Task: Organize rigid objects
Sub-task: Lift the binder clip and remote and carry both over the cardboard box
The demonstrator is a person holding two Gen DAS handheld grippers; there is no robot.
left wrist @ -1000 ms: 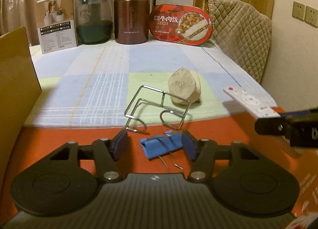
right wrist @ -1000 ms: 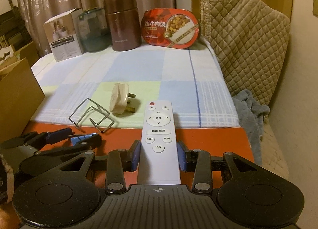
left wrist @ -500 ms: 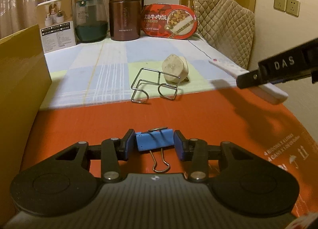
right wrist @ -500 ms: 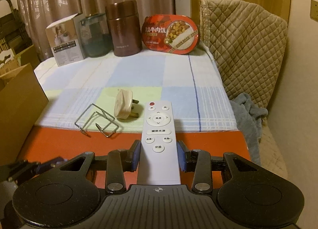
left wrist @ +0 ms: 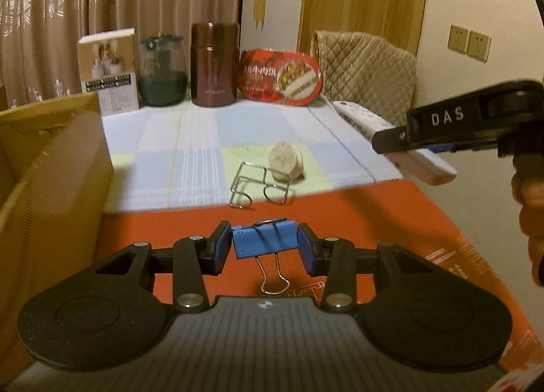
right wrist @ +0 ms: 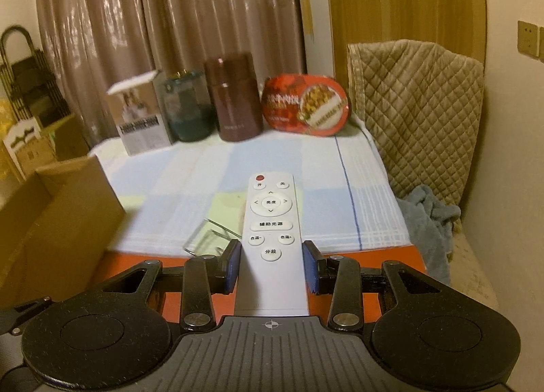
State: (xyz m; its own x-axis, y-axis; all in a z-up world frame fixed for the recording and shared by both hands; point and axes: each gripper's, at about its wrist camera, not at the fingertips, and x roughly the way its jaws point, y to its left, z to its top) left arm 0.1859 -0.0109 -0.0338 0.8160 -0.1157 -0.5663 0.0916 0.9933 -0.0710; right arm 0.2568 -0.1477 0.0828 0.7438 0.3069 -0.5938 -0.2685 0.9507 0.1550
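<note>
My left gripper is shut on a blue binder clip and holds it above the orange board. My right gripper is shut on a white remote control and holds it in the air; the remote also shows at the right of the left wrist view, level with the table. A bent wire holder and a beige plug lie on the checked cloth just past the board.
An open cardboard box stands at the left. A white carton, a green jar, a brown flask and a red food tub line the back. A quilted chair and grey cloth are right.
My left gripper closed on the binder clip and lifted it off the board. My right gripper rose higher with the remote.
</note>
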